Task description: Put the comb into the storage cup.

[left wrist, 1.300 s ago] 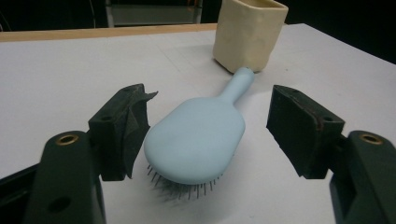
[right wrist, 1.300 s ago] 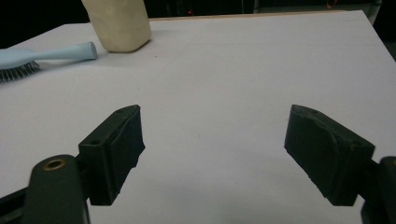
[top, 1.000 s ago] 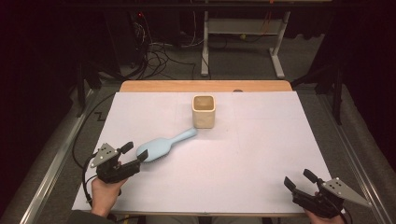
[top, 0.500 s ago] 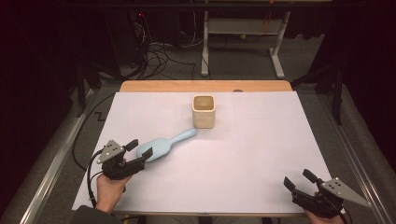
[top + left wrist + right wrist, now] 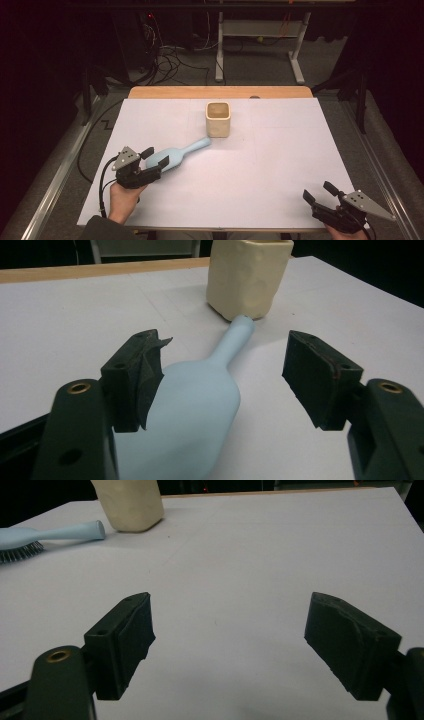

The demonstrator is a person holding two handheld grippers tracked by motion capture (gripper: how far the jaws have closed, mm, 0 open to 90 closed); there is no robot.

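Observation:
A light blue hairbrush [image 5: 186,150] lies bristles down on the white table [image 5: 280,150], its handle pointing at a cream cup [image 5: 218,119] that stands upright past mid-table. My left gripper [image 5: 152,161] is open, its jaws either side of the brush's head. In the left gripper view the brush [image 5: 195,410] runs between the jaws of the left gripper [image 5: 225,375], its left pad close against the head, the handle tip near the cup [image 5: 247,275]. My right gripper [image 5: 318,191] sits open and empty at the near right corner. The right gripper view shows the right gripper [image 5: 227,630], the brush [image 5: 55,532] and the cup [image 5: 130,500].
A wooden strip [image 5: 220,92] borders the table's far edge. Beyond it are a dark floor with cables [image 5: 175,55] and a white metal stand [image 5: 260,35]. Metal rails [image 5: 55,175] run along both sides of the table.
My left gripper has edged forward and right, so its open jaws now straddle the brush head. The right gripper, brush and cup have stayed put.

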